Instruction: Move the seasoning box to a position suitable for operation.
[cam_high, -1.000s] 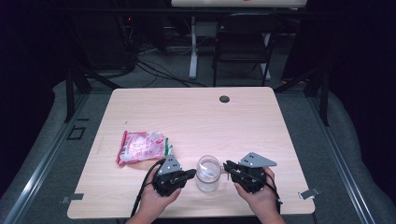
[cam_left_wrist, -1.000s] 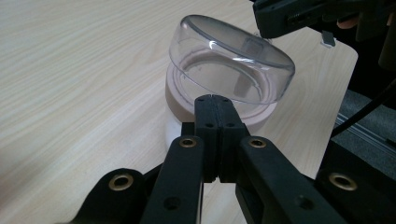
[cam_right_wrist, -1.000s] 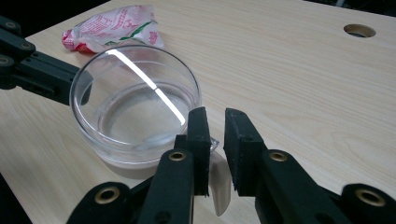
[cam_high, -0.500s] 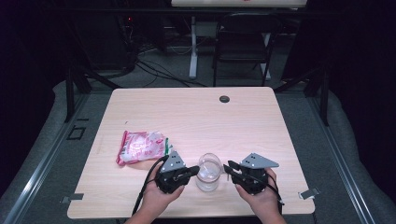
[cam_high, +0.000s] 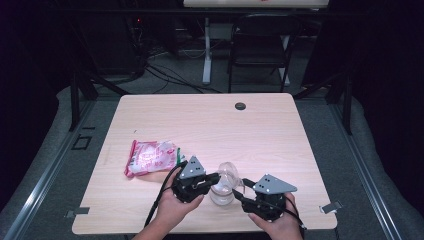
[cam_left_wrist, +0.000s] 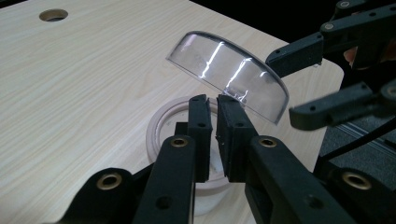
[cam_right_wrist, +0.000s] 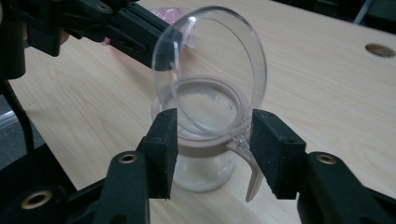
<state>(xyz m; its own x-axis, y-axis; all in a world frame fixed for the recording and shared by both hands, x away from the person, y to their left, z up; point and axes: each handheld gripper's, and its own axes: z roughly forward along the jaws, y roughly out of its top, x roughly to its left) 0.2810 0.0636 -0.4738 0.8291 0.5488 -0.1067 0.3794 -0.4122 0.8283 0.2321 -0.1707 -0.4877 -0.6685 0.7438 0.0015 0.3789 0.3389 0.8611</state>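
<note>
A pale wooden tabletop (cam_high: 210, 125) with rounded corners is carrying everything here. A round dark grommet hole (cam_high: 240, 106) is sitting near its far edge, toward the middle. A crumpled pink and white plastic packet with a green edge (cam_high: 151, 157) is lying flat on the left part of the near half. A small clear glass jar with a pinkish rim (cam_high: 222, 192) is standing upright near the front edge, just right of the packet, its clear hinged lid (cam_high: 230, 172) tilting up.

No legible text, brand, number or sign is present. The pink packet (cam_high: 150, 158) on the desk (cam_high: 210, 125) carries printing, but it is too small and blurred to read. The jar (cam_right_wrist: 205, 135) bears no label.
</note>
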